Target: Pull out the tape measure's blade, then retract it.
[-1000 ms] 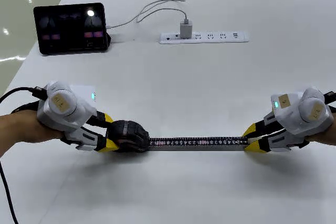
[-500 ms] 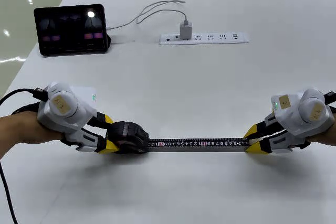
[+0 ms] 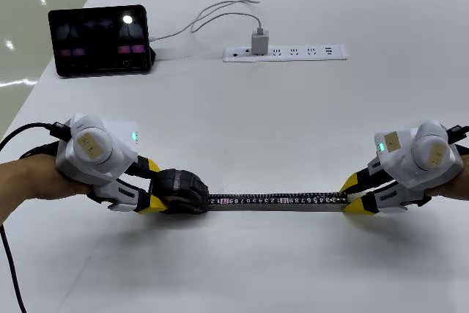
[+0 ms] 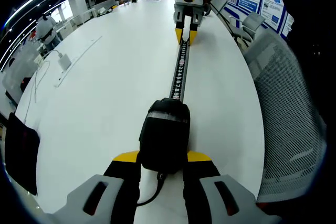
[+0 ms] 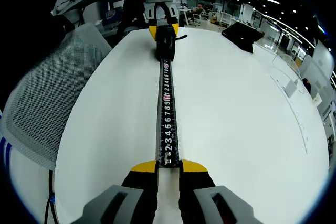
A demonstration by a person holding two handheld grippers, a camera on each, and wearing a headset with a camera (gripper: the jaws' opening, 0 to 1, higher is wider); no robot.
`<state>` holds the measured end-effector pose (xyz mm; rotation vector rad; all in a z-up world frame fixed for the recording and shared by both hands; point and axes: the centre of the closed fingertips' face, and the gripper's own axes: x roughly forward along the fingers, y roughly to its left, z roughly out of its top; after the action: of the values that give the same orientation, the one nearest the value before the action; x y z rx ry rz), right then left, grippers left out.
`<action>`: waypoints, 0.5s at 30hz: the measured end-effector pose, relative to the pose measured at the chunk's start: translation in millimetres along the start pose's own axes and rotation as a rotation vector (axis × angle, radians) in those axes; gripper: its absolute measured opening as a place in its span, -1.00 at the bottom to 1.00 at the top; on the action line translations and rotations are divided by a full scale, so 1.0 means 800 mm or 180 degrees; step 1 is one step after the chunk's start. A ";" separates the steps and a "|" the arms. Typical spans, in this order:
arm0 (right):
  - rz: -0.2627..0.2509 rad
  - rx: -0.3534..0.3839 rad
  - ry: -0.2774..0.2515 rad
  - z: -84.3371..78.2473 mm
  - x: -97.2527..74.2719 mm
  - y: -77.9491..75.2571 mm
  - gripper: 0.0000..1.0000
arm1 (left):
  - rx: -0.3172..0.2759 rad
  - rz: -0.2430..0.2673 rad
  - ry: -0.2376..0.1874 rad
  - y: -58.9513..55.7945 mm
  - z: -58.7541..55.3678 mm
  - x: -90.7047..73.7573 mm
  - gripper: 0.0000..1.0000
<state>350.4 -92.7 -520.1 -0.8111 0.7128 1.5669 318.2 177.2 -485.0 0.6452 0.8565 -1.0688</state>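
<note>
A black tape measure case lies on the white table, and my left gripper is shut on it. The case sits between the yellow-tipped jaws in the left gripper view. Its dark numbered blade stretches flat along the table to the right. My right gripper is shut on the blade's end. In the right gripper view the blade runs from my right gripper straight to the case.
A dark tablet stands at the back left. A white power strip with a plugged charger and cable lies behind the middle. A mesh chair stands beside the table's near edge.
The case and left gripper have shifted slightly; the drawn length of blade looks about the same. The right gripper has hardly moved.
</note>
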 end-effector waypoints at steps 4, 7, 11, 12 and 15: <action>0.0006 -0.0011 0.0024 0.001 0.000 0.001 -0.78 | 0.0017 0.0007 0.0014 0.000 0.000 0.000 -0.49; 0.0012 -0.0020 0.0045 0.002 0.000 0.002 -0.77 | 0.0023 0.0014 0.0024 0.000 0.000 0.000 -0.49; 0.0018 -0.0019 0.0066 0.002 0.000 0.003 -0.77 | 0.0032 0.0021 0.0032 0.000 0.000 0.000 -0.49; 0.0020 -0.0019 0.0074 0.002 0.000 0.003 -0.77 | 0.0034 0.0021 0.0035 0.000 0.000 0.000 -0.49; 0.0024 -0.0019 0.0102 0.002 -0.001 0.003 -0.76 | 0.0043 0.0022 0.0047 0.000 0.000 0.000 -0.49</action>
<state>347.7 -92.0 -518.6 -0.8404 0.7355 1.5666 318.0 177.2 -485.2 0.6677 0.8598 -1.0656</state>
